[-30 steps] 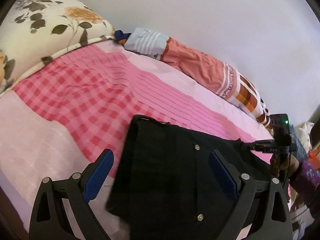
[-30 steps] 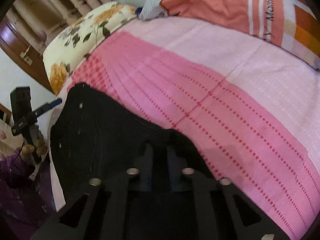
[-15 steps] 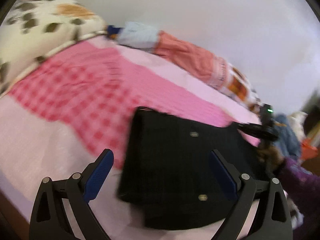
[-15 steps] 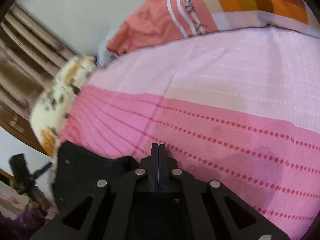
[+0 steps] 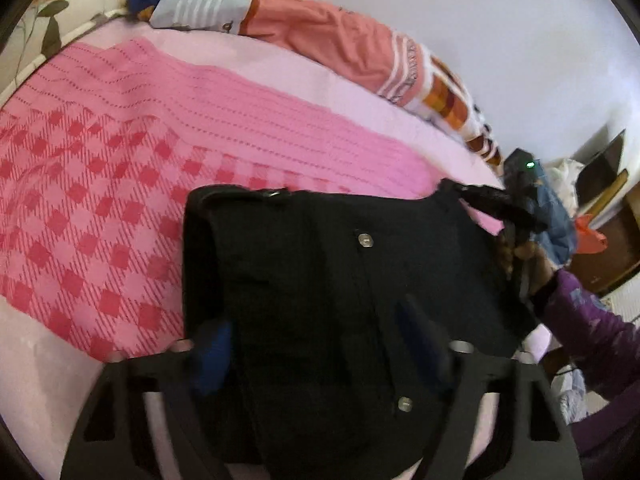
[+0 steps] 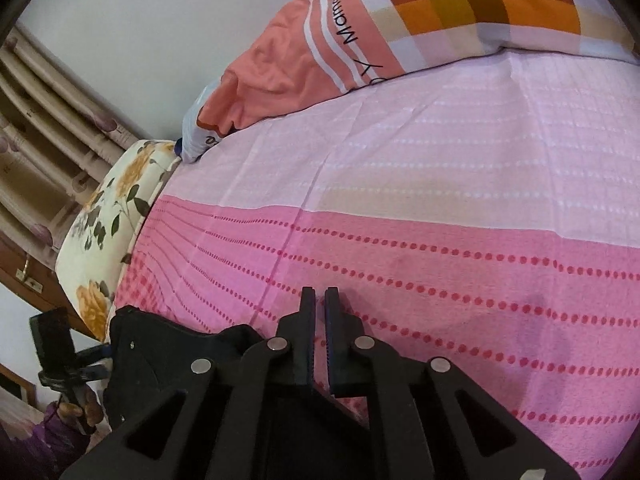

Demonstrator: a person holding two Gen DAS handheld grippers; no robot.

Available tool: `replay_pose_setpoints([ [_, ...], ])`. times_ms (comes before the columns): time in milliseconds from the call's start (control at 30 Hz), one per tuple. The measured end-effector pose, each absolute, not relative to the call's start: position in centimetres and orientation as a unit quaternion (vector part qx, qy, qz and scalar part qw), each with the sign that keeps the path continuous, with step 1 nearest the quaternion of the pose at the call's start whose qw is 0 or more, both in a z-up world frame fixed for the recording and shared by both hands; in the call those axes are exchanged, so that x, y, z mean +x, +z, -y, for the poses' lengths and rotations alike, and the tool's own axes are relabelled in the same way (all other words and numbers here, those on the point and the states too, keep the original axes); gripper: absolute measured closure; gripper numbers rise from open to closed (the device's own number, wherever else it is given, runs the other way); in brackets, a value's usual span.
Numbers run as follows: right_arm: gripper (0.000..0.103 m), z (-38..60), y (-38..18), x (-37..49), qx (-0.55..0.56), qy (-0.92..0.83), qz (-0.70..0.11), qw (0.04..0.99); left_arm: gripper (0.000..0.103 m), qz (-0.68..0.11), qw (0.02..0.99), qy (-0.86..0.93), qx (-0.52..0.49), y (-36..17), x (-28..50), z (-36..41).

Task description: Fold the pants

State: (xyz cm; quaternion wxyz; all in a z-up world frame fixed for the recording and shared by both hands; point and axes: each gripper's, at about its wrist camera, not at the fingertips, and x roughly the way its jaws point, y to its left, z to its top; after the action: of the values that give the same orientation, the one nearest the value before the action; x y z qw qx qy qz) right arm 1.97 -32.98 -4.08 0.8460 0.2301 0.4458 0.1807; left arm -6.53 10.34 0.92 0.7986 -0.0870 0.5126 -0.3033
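The black pants (image 5: pixel 340 300) are laid folded into a compact stack near the front edge of the pink bedsheet (image 5: pixel 120 200), with two buttons showing on the upper layer; a waistband edge with a metal fitting is turned toward the far side. The left gripper (image 5: pixel 320 344) is held low over the stack, pointed downward, and its jaws have just been closing: the blue pads (image 5: pixel 210 344) are now set on either side of the middle of the fabric, half spread. Whether cloth is actually pressed cannot be told, since the pads are blurred. This placement is judged to prepare a grasp for another fold or a lift.

The right gripper (image 6: pixel 319 336) is kept at the far right corner of the pants, over the sheet, its jaws drawn almost together with only a narrow slit left and nothing seen pinched between them. It is probably parked there to stay clear of the stack. A striped pillow (image 6: pixel 400 40) and a floral cushion (image 6: pixel 116 216) are left well apart from the work.
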Motion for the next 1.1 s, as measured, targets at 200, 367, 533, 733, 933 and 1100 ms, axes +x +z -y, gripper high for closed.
replay_pose_setpoints([
  [200,0.097,33.2,-4.2,2.1,0.242,0.174,-0.444,0.845,0.071,-0.51,0.802,-0.304,-0.061,1.2,-5.0,-9.4],
  [367,0.092,33.2,-4.0,1.8,0.24,0.168,-0.438,0.85,0.074,-0.451,0.839,-0.302,-0.025,5.1,-4.7,-8.9],
  [533,0.084,33.2,-3.8,1.6,0.24,0.168,-0.431,0.853,0.074,-0.492,0.831,-0.261,0.005,0.7,-3.3,-10.3],
  [733,0.077,33.3,-1.7,-0.3,0.273,0.16,-0.407,0.857,0.072,-0.459,0.849,-0.262,0.016,0.6,-4.3,-10.5],
  [933,0.056,23.3,3.7,-7.6,0.232,0.382,-0.391,0.804,0.072,-0.466,0.842,-0.271,-0.003,0.9,-3.4,-11.1],
  [1100,0.036,9.9,3.2,-14.1,0.02,0.436,-0.404,0.804,0.066,-0.48,0.831,-0.277,-0.052,0.9,-3.3,-12.1],
])
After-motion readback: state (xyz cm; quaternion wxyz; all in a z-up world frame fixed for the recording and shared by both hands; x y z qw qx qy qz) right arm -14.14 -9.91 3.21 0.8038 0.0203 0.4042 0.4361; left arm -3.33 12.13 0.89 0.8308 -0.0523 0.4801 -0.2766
